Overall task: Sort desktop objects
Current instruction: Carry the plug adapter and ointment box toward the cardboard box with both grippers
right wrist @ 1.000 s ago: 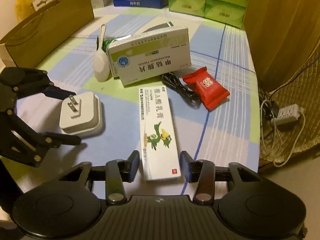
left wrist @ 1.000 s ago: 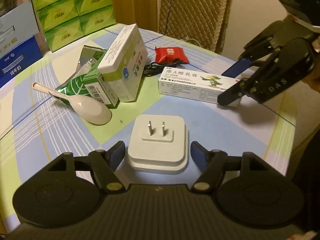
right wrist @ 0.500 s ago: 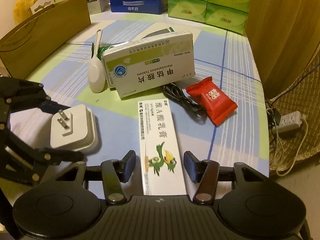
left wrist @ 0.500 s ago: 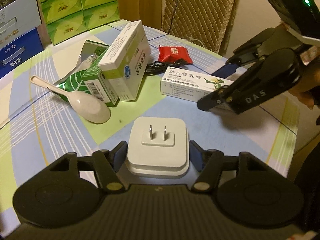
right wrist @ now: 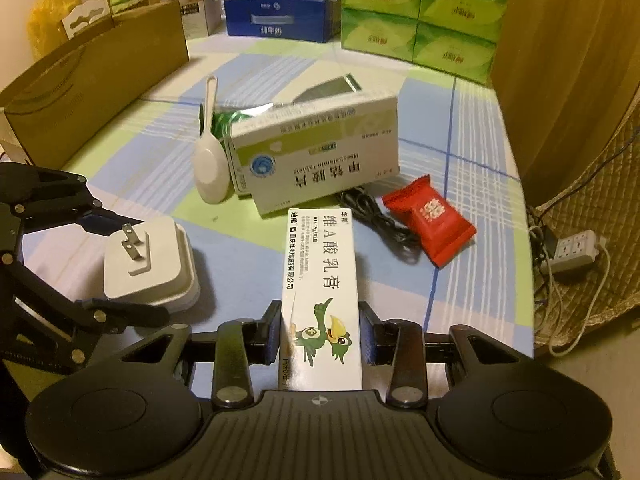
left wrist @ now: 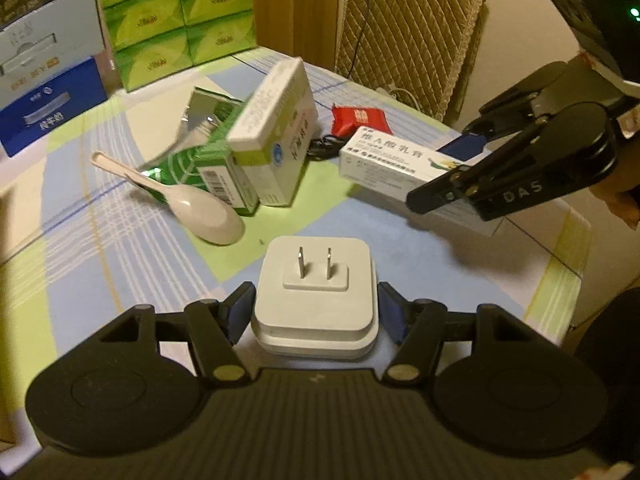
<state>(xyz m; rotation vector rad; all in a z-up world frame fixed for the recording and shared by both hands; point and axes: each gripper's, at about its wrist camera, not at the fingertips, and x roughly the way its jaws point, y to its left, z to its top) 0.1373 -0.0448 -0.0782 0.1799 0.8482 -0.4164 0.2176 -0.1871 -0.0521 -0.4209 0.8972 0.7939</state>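
Observation:
A white plug adapter (left wrist: 318, 300) lies prongs up on the checked tablecloth, and my left gripper (left wrist: 316, 312) is shut on its sides. It also shows in the right wrist view (right wrist: 150, 264). My right gripper (right wrist: 320, 336) is shut on a long white ointment box (right wrist: 322, 296) with a green bird on it. That box also shows in the left wrist view (left wrist: 404, 168), with the right gripper (left wrist: 460, 172) at its right end.
A white medicine box (right wrist: 320, 160) leans on a green box (left wrist: 216, 172) beside a white spoon (right wrist: 208, 160). A red candy packet (right wrist: 430, 220) and a black cable (right wrist: 376, 216) lie to the right. A cardboard box (right wrist: 88, 80) stands left; tissue packs (right wrist: 424, 12) and milk cartons (right wrist: 276, 16) stand behind.
Both grippers have moved forward over their objects and closed: the left onto the plug adapter, the right onto the ointment box.

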